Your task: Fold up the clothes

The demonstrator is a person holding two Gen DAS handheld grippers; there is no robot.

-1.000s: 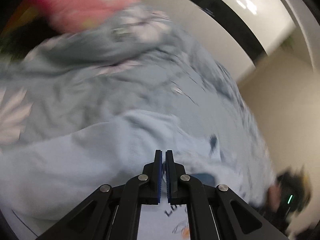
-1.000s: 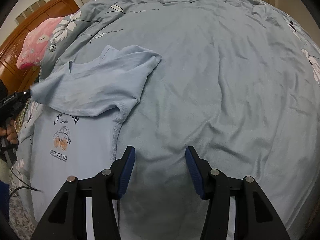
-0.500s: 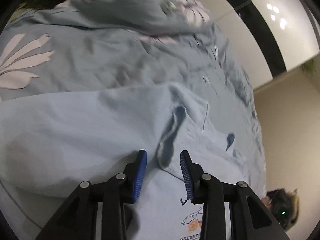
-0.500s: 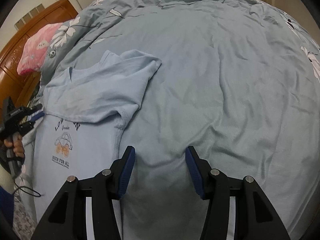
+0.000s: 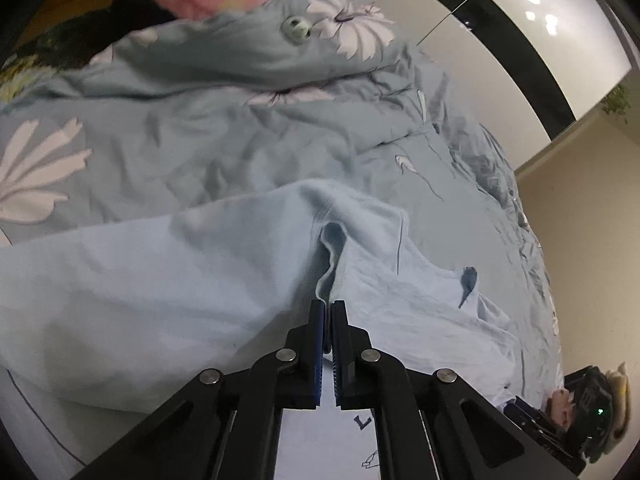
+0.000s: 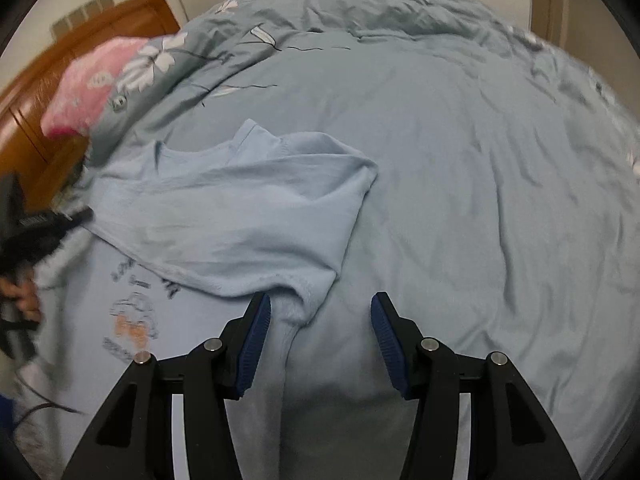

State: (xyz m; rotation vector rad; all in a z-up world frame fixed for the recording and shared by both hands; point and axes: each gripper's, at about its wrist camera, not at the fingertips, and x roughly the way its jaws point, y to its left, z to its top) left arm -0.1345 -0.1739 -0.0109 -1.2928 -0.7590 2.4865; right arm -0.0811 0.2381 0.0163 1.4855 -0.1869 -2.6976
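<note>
Risk of slippage: left gripper (image 5: 328,308) is pinched narrow on only a thin edge of the pale blue T-shirt (image 6: 248,208) lying half-folded on the bedspread (image 6: 460,160), while right gripper (image 6: 320,312) hovers wide, holding nothing.

Bed (image 6: 460,168) covered edge to edge by a grey-blue duvet (image 6: 480,240) with pale flower prints, pretty wrinkled all over. Lying flat on top: a light blue T-shirt (image 6: 248,216), upper part folded down over the chest print, so only some dark lettering and a small car graphic peek out below the fold. Up near the head end, bunched-up duvet with a button showing, and a pink pillow (image 6: 86,88) tucked against a wooden headboard (image 6: 52,76).
</note>
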